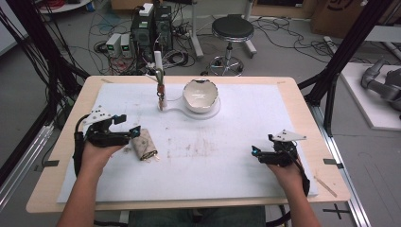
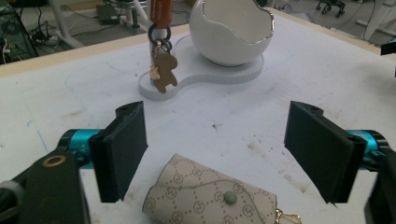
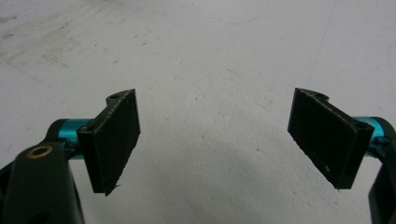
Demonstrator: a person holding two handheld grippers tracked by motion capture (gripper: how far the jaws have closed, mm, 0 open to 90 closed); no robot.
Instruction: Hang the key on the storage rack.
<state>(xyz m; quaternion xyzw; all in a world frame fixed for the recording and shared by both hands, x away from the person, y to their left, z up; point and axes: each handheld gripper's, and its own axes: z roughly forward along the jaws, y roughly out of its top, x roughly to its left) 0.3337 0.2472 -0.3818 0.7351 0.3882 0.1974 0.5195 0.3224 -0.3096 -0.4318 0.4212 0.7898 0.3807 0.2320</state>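
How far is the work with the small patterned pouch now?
Done: nothing visible yet; the patterned pouch lies flat on the white mat. In hand: the left hand-held gripper stands open around it, not pressing. Left: closing on it and lifting it. The right hand-held gripper is open.

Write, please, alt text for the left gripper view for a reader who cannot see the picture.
The left gripper holds its two black jaws wide open over a beige patterned key pouch lying on the white mat, not touching it. Farther back, a white stand carries a broken-egg-shaped bowl and a hanging brown bear charm.
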